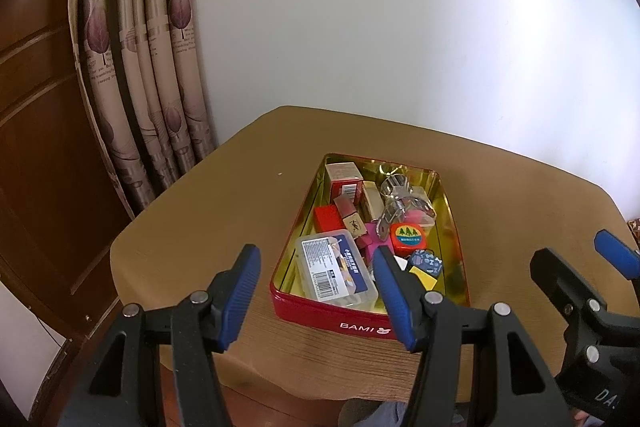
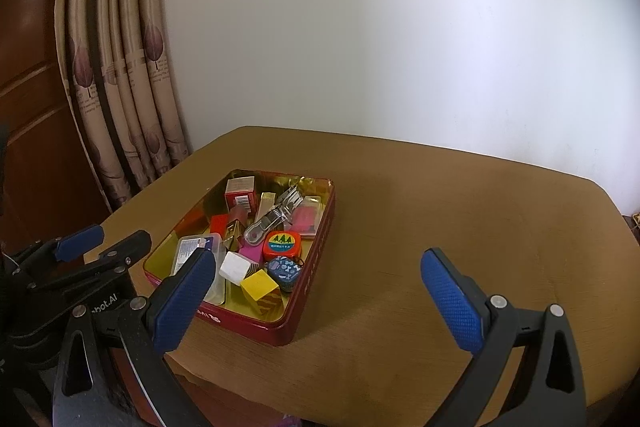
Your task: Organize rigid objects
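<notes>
A red tin point(image 1: 320, 315) with a gold inside sits on the brown table; it also shows in the right wrist view point(image 2: 316, 259). It holds several small things: a clear plastic case point(image 1: 336, 271), an orange round tape measure point(image 1: 406, 235) point(image 2: 281, 243), a red carton point(image 1: 344, 179), a metal clip point(image 2: 272, 219), a yellow block point(image 2: 262, 289) and a white block point(image 2: 236, 265). My left gripper point(image 1: 320, 299) is open and empty, just in front of the tin's near wall. My right gripper point(image 2: 320, 299) is open and empty, near the tin's right front corner.
The brown table point(image 2: 460, 227) stands against a white wall. A patterned curtain point(image 1: 140, 67) and a dark wooden panel point(image 1: 40, 147) are at the left. The table's edge runs close below both grippers.
</notes>
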